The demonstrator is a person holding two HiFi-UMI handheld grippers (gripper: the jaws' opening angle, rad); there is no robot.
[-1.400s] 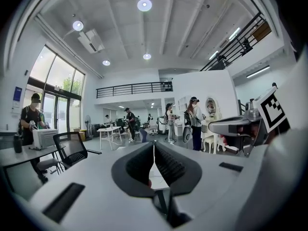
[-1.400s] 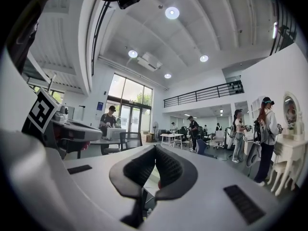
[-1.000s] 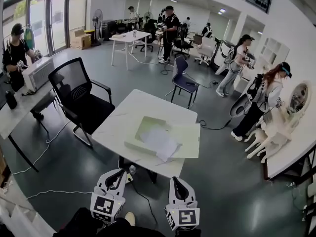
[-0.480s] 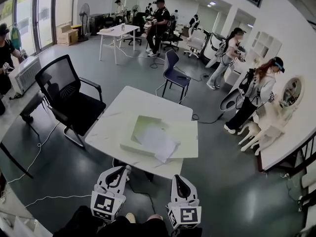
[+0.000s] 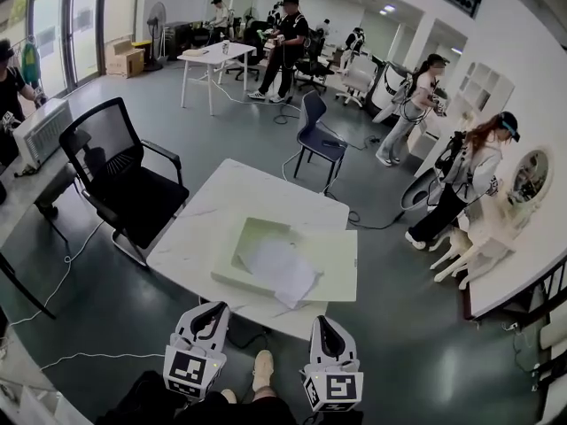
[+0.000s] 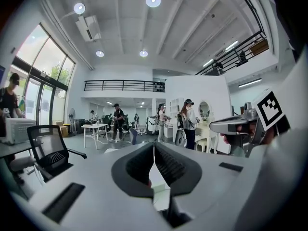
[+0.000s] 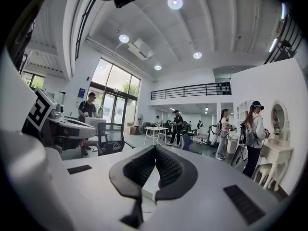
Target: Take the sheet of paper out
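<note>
Two grippers at a table, both shut and empty

Left gripper (image 5: 211, 312) – jaws together, nothing between them; it is held level at the near edge of the white table (image 5: 199, 233). Right gripper (image 5: 324, 324) – beside the left one, jaws likewise pressed together and empty, pointing the same way. Sheet (image 5: 282, 268) – ahead of both grippers and roughly between their lines of aim, well clear of either. It lies loose and slightly askew on an open pale green folder (image 5: 252, 235), with its near corner hanging past the folder's front edge. Black chair (image 5: 124, 180) – off to the left of the left gripper, beside the table. Blue chair (image 5: 317, 135) – beyond the table's far side, straight ahead of the grippers.
</note>
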